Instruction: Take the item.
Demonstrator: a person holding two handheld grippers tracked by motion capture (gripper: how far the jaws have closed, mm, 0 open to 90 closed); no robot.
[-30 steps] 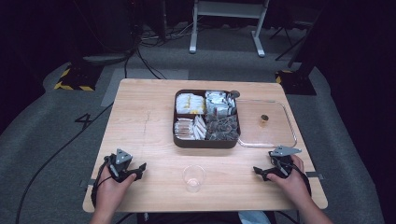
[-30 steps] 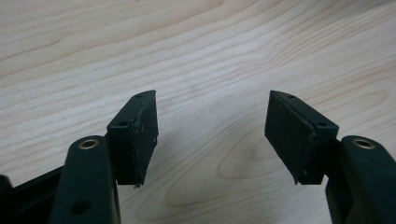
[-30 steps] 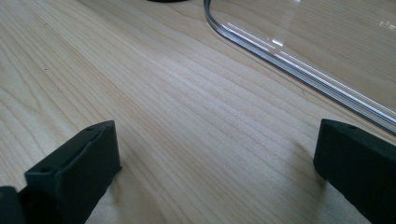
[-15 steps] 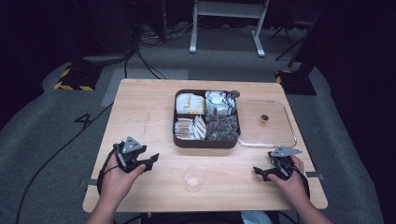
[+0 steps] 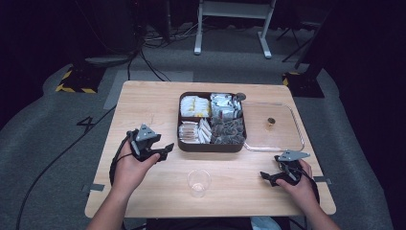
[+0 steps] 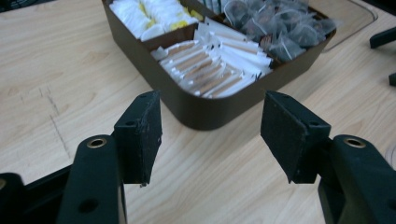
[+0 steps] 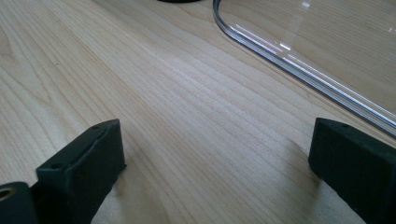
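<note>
A dark brown tray (image 5: 210,146) with four compartments sits mid-table, holding white sachets (image 5: 194,130), yellow-and-white packets (image 5: 194,105), silver packets (image 5: 224,104) and dark tea bags (image 5: 228,128). My left gripper (image 5: 165,147) hovers just left of the tray, open and empty. In the left gripper view my left gripper (image 6: 212,135) points at the tray's near wall (image 6: 205,109) and the sachets (image 6: 219,65). My right gripper (image 5: 265,176) rests open on the wood at the front right. In the right gripper view my right gripper (image 7: 215,154) has only bare wood between its jaws.
A clear lid (image 5: 275,129) with a small knob (image 5: 271,121) lies flat to the right of the tray; its rim (image 7: 299,70) runs just beyond my right jaws. A clear plastic cup (image 5: 198,182) stands near the front edge between my hands.
My left hand has lifted off the table's front left and moved forward and right toward the tray. The right hand has stayed where it was.
</note>
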